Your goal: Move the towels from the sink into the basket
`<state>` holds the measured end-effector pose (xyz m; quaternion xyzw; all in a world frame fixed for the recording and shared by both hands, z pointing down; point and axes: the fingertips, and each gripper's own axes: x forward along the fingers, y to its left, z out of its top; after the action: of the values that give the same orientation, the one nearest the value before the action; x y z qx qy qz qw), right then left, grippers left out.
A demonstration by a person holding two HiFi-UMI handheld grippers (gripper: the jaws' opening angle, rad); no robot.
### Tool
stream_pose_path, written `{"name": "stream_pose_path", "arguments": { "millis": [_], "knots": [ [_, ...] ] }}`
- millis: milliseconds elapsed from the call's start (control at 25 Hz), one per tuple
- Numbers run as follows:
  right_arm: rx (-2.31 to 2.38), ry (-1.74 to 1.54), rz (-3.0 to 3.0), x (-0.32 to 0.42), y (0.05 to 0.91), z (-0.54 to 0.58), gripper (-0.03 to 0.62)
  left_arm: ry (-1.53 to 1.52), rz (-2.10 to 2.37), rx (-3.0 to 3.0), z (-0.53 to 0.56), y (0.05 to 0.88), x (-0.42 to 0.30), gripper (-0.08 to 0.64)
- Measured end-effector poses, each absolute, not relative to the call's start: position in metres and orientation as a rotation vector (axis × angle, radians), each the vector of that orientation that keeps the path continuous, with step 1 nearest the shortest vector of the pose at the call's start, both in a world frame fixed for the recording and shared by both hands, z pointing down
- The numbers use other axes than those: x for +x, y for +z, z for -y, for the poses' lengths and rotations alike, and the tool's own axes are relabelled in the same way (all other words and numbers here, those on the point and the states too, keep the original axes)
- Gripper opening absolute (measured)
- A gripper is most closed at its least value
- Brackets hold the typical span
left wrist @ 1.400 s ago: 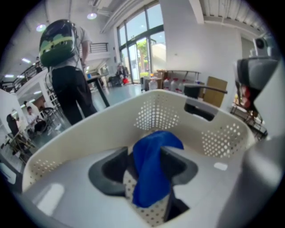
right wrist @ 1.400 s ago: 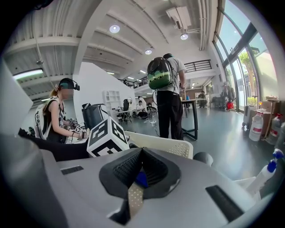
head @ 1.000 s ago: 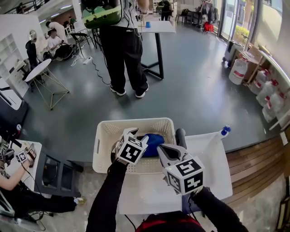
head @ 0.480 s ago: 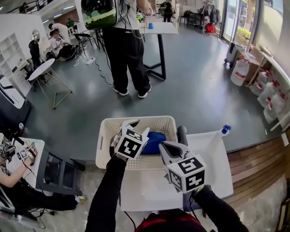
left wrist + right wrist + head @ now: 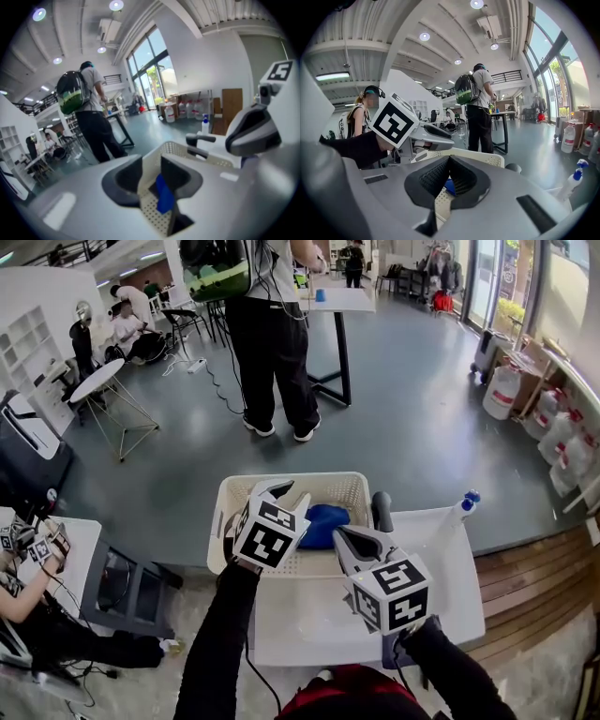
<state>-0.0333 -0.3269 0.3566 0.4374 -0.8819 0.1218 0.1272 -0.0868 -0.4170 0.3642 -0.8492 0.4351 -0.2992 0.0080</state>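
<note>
The blue towel (image 5: 328,519) lies in the white basket (image 5: 281,480) beside the white sink (image 5: 436,554), grey hall floor (image 5: 422,427) beyond; the left gripper (image 5: 287,493) is closing its jaws on nothing, the right gripper (image 5: 347,538) holds them together, empty.

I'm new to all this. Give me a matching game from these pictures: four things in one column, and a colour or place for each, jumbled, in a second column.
Things:
1. towel
2. basket
3. spray bottle
4. backpack

Descriptions:
A. white, with perforated walls
B. green and black, on the back of a standing person
C. blue, lying in the basket
D. at the far right corner of the sink

Pairs: 1-C, 2-A, 3-D, 4-B.
</note>
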Motion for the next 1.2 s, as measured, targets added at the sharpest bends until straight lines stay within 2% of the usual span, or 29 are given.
{"name": "stream_pose_path", "arguments": {
  "millis": [520,1200],
  "knots": [
    [1.288,0.33,2.582,-0.033,0.349,0.294,0.008,-0.854,-1.452,-2.593,0.367,0.345,-0.103,0.006],
    [1.312,0.317,2.594,-0.025,0.346,0.25,0.008,-0.739,-1.543,-2.659,0.293,0.351,-0.115,0.003]
  ]
}}
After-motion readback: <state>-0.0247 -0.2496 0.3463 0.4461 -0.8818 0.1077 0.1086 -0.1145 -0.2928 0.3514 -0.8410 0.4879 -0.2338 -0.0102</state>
